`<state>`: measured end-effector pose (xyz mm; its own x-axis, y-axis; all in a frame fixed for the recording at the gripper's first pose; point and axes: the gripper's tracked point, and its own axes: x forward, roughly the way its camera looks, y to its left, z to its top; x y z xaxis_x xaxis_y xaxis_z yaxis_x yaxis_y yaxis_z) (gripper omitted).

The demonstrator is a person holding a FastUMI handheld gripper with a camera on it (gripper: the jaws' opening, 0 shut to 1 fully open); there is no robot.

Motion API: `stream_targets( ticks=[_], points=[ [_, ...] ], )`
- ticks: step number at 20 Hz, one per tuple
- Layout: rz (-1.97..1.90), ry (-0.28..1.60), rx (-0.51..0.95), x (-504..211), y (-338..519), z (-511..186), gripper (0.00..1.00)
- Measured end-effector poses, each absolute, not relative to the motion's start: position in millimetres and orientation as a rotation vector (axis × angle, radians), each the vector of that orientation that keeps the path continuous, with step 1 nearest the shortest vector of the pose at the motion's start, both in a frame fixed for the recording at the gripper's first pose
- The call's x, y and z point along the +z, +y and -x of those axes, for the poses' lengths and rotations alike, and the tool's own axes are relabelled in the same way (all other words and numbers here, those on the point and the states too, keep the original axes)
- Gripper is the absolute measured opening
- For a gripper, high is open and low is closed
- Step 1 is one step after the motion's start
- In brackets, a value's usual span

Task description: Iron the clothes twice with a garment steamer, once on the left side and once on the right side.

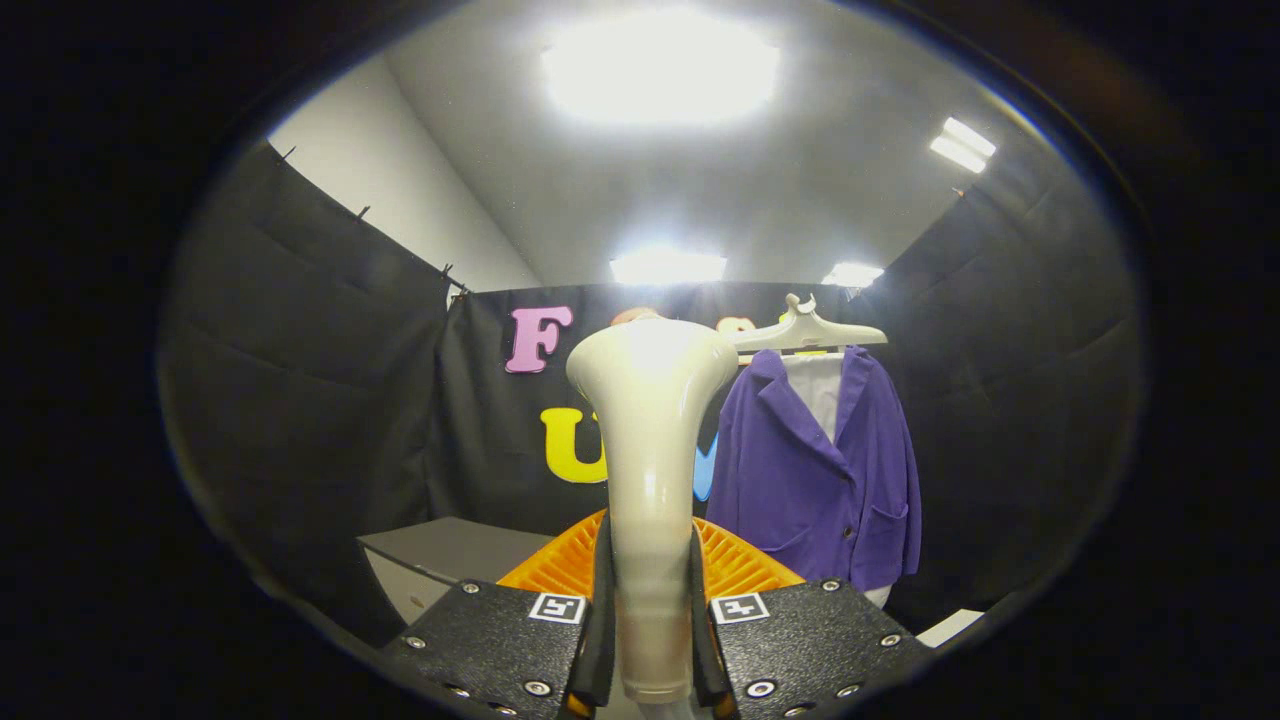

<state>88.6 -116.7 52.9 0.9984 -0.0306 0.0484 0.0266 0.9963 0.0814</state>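
On the left, black cloth (300, 400) forms the booth's side wall, clipped along its top edge below a pale grey room wall (390, 190); low down beside it sits the corner of a grey worktop (450, 550), well back from the gripper and left of it. In the middle, the gripper (650, 640) has its 2 jaws pressed against either side of the garment steamer's handle, pinching it; the garment steamer (652, 450) is cream-coloured and stands upright between them, its narrow neck rising from the jaws and flaring into a wide rounded head at the top, seen from behind. An orange ribbed part (740, 565) shows just behind the handle, fanning out to both sides above the jaws. Overhead, bright ceiling lights (660, 65) glare above the steamer. To the right of the steamer's head, beyond the jaws and near the back cloth, a purple jacket (830, 470) hangs on a pale hanger (805, 328); it faces the camera, with lapels open over a white shirt (815, 385), a dark button on the front and a patch pocket low on one side; the steamer head is apart from it, nearer the camera. Further right, more black cloth (1010, 400) closes the booth's other side.
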Motion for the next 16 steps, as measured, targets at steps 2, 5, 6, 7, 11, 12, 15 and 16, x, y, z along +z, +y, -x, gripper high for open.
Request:
stream_targets(
  ticks=[2, 5, 6, 7, 11, 12, 15, 16],
  points=[
    [-0.084, -0.080, -0.056, 65.1, -133.1, -107.5, 0.31],
    [-0.079, -0.108, -0.103, 76.3, -156.9, -140.3, 0.31],
    [-0.084, -0.109, -0.118, 78.7, -164.7, -150.5, 0.31],
    [-0.092, -0.106, -0.135, 79.8, -172.7, -162.7, 0.31],
    [-0.087, -0.103, -0.175, 74.2, -199.8, -205.3, 0.31],
    [-0.085, -0.104, -0.185, 72.7, -206.6, -213.3, 0.31],
    [-0.094, -0.098, -0.205, 64.5, -221.6, -241.2, 0.32],
    [-0.091, -0.095, -0.215, 61.0, -227.0, -249.6, 0.32]
  ],
)
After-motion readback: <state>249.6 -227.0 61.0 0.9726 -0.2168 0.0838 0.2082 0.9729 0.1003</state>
